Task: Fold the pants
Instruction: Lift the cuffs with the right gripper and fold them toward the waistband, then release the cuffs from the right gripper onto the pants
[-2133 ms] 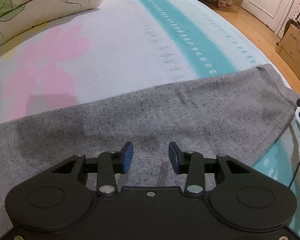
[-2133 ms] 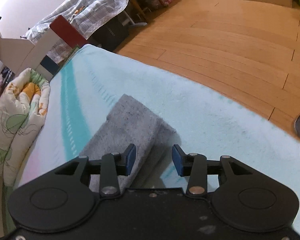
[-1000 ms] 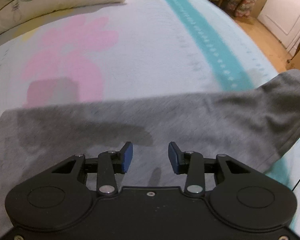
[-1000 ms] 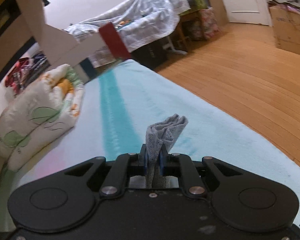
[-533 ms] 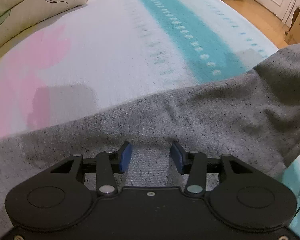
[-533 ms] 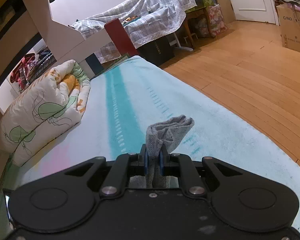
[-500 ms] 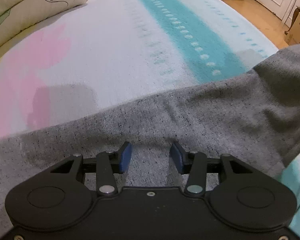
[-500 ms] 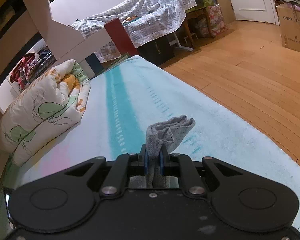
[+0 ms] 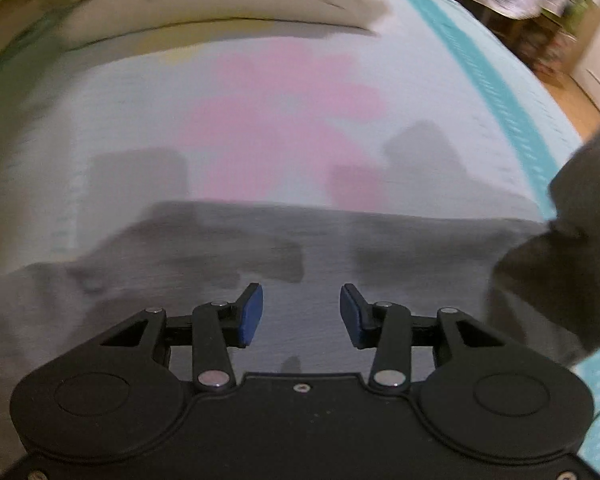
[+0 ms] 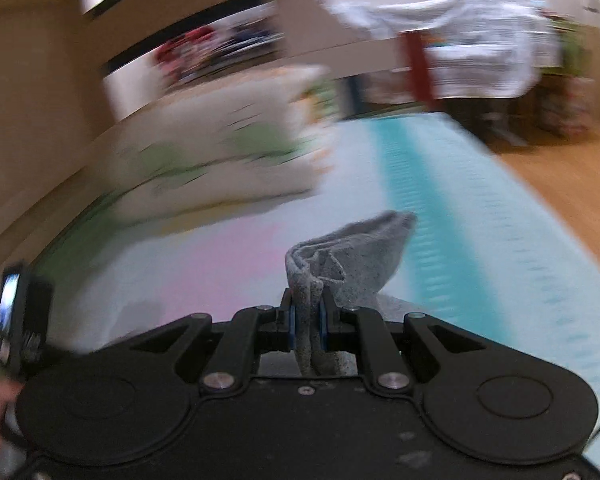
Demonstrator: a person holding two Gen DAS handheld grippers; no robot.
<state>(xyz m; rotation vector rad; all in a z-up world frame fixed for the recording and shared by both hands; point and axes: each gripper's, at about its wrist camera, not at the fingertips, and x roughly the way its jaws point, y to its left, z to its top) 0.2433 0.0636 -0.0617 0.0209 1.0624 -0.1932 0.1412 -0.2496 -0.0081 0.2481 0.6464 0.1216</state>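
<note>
Two claws: right claw [image 10: 305, 326] grips pants [image 10: 352, 248]; left claw [image 9: 301, 314] hangs released above them.

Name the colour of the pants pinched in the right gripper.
Heather grey pants, flecked darker; clearest in the right wrist view.

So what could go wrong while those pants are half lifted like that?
The right tongs pinch only a small bunch of the pants, so the cloth might slip out mid-fold. The left tongs are open above the flat part, holding nothing down, so the whole garment could drag across the bed and fold crooked.
</note>
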